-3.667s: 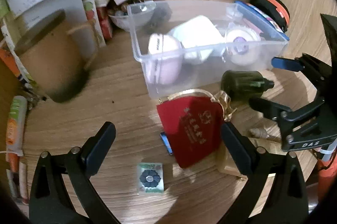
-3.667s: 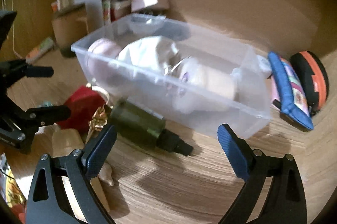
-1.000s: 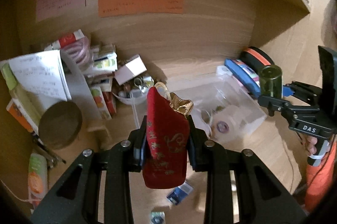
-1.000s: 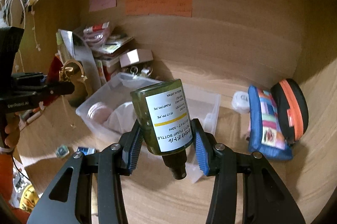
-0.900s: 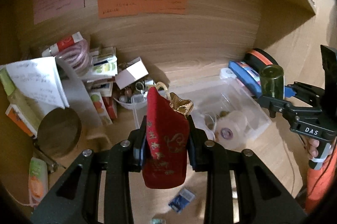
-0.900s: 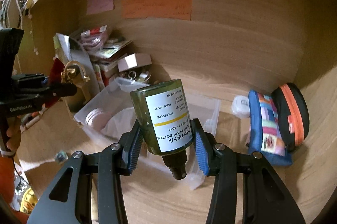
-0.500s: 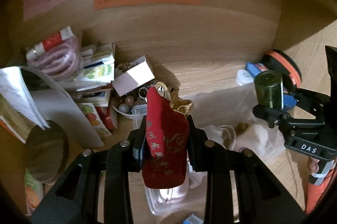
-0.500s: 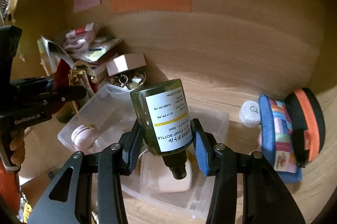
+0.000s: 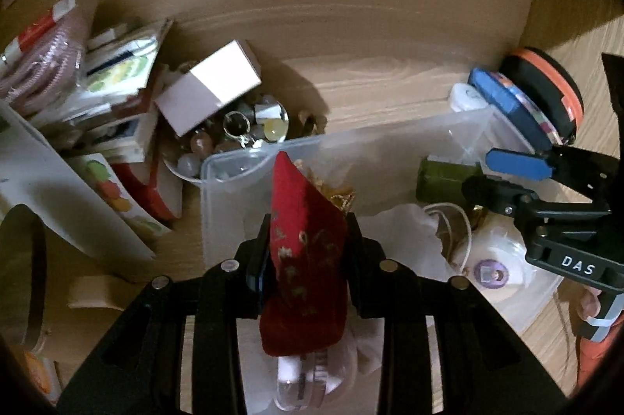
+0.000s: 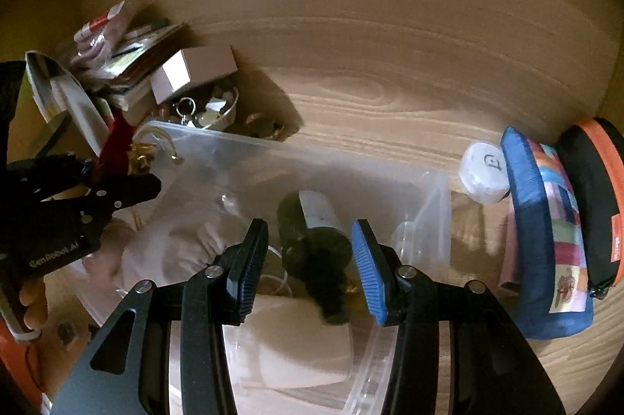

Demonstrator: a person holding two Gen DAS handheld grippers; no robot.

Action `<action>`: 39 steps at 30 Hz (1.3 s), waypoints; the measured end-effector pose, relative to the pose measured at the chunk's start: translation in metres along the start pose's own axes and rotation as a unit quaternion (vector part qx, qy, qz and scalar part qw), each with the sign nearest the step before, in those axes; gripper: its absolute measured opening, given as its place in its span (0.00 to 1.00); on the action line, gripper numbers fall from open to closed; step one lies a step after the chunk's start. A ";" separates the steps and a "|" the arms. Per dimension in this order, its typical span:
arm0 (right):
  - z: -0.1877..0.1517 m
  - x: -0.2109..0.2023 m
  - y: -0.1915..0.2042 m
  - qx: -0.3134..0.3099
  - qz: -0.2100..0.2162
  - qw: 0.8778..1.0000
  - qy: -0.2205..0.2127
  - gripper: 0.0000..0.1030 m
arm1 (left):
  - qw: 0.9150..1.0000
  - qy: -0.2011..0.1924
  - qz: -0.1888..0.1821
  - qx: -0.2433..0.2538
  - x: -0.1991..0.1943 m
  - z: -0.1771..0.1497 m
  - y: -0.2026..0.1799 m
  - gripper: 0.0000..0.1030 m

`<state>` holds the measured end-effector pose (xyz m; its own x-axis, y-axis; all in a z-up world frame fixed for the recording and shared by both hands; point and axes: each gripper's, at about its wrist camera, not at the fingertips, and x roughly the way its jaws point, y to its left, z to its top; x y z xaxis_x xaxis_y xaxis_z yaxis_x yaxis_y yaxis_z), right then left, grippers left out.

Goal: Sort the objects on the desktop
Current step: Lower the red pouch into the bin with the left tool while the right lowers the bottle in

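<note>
The left gripper (image 9: 308, 224) pinches a red drawstring pouch (image 9: 304, 278) upright over the clear plastic bin (image 9: 241, 163), its jaws just now easing apart. Let go carelessly, the pouch could snag a pad or tip over the bin's rim. The right gripper (image 10: 309, 226) brackets the dark green pump bottle (image 10: 312, 247) inside the bin; whether its pads press is unclear. A loose bottle might roll.
</note>
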<state>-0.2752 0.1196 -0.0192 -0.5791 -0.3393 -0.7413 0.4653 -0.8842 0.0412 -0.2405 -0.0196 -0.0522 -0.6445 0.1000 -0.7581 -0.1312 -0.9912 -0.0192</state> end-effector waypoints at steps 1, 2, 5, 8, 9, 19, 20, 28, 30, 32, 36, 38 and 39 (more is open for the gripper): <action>-0.001 0.001 0.001 0.000 0.001 1.000 0.001 0.40 | 1.000 0.004 0.001 0.002 0.003 -0.001 -0.002 0.33; -0.001 0.001 0.002 -0.001 0.001 1.000 0.001 0.40 | 1.000 0.007 0.001 0.004 0.005 -0.001 -0.003 0.34; -0.003 0.000 0.003 -0.004 0.001 1.000 0.002 0.40 | 1.000 0.007 0.009 0.015 0.008 -0.002 -0.007 0.39; -0.002 -0.002 0.005 -0.007 -0.004 1.000 -0.006 0.40 | 1.000 0.003 0.018 0.025 0.006 -0.003 -0.010 0.47; -0.002 -0.003 0.006 -0.007 -0.003 1.000 -0.008 0.40 | 0.999 -0.002 0.024 0.028 0.004 -0.004 -0.011 0.54; 0.000 -0.017 0.006 -0.005 0.010 0.999 -0.035 0.45 | 0.998 -0.025 0.039 0.045 -0.006 -0.005 -0.013 0.68; -0.001 -0.019 0.006 -0.004 0.014 0.999 -0.037 0.48 | 0.998 -0.025 0.037 0.044 -0.006 -0.004 -0.013 0.69; -0.002 -0.028 0.005 0.009 0.042 0.998 -0.053 0.74 | 0.998 -0.033 0.031 0.045 -0.015 -0.005 -0.011 0.80; -0.002 -0.029 0.006 0.007 0.040 0.998 -0.054 0.76 | 0.998 -0.035 0.024 0.042 -0.016 -0.005 -0.010 0.87; -0.002 -0.031 0.008 0.006 0.036 0.998 -0.055 0.80 | 0.998 -0.039 0.029 0.042 -0.017 -0.005 -0.010 0.91; 0.000 -0.034 0.012 -0.002 0.031 0.998 -0.050 0.81 | 0.998 -0.038 0.032 0.042 -0.025 -0.004 -0.009 0.91; 0.001 -0.039 0.014 -0.007 0.020 0.999 -0.049 0.81 | 0.998 -0.041 0.036 0.041 -0.032 -0.005 -0.009 0.91; 0.001 -0.042 0.016 -0.008 0.016 0.999 -0.051 0.81 | 0.998 -0.043 0.038 0.040 -0.037 -0.005 -0.009 0.92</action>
<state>-0.2445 0.1198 0.0133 -0.6281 -0.3998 -0.6676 0.4956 -0.8670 0.0530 -0.2117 -0.0149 -0.0278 -0.7170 0.0345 -0.6962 -0.1369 -0.9863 0.0922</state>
